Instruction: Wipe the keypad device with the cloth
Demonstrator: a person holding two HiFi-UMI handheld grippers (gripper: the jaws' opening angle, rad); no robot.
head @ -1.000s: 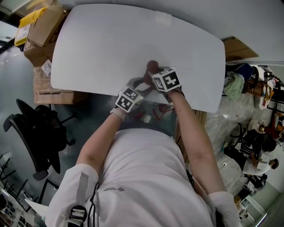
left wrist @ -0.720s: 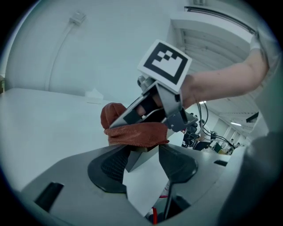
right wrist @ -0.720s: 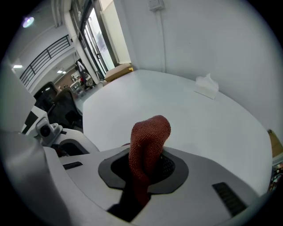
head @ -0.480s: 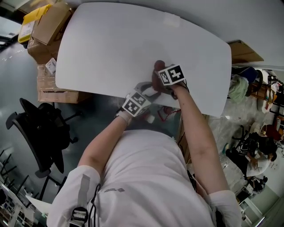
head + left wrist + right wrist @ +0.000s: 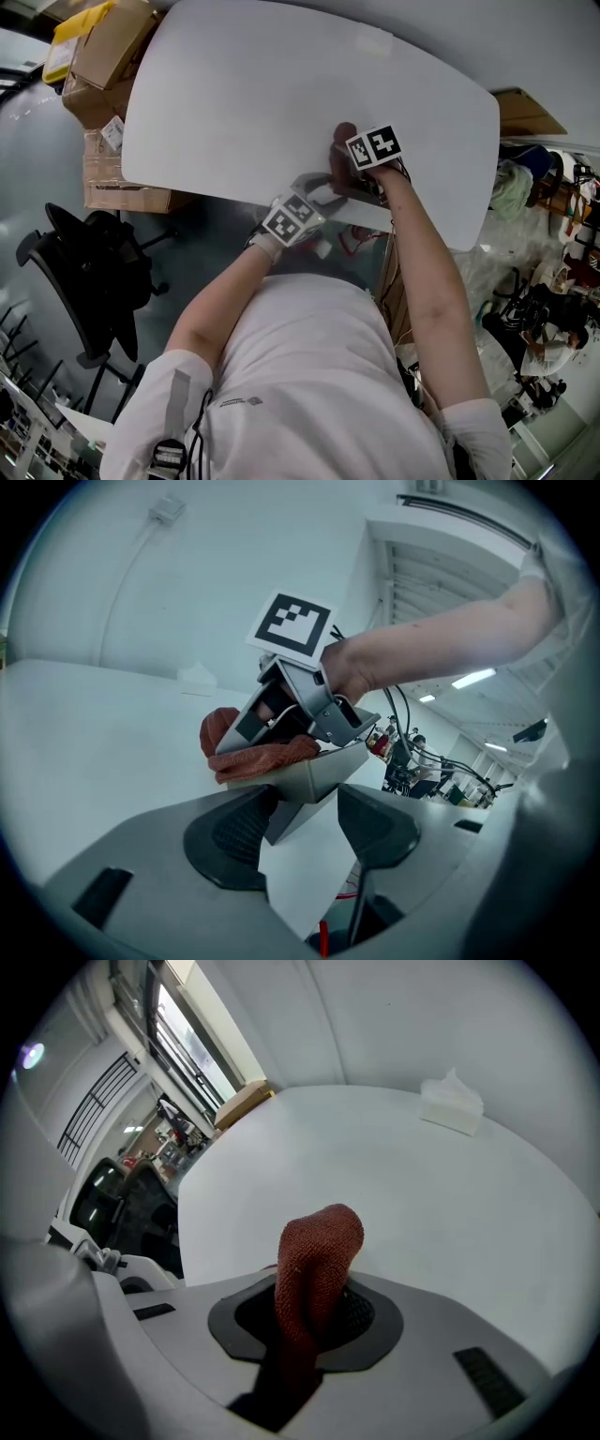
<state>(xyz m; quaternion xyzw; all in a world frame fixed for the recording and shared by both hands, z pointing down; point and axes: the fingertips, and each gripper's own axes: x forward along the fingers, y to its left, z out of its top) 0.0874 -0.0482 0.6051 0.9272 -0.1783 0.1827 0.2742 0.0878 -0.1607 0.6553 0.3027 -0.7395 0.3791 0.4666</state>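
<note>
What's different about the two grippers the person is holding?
The right gripper is shut on the red-brown cloth; the left gripper has its jaws apart and no cloth. The right gripper rests the cloth on top of the grey keypad device, while the left gripper is low, by the device's near corner. Both carry a marker cube.

White table (image 5: 234, 103), black office chair (image 5: 89, 272), cardboard boxes (image 5: 112, 52) beside.
</note>
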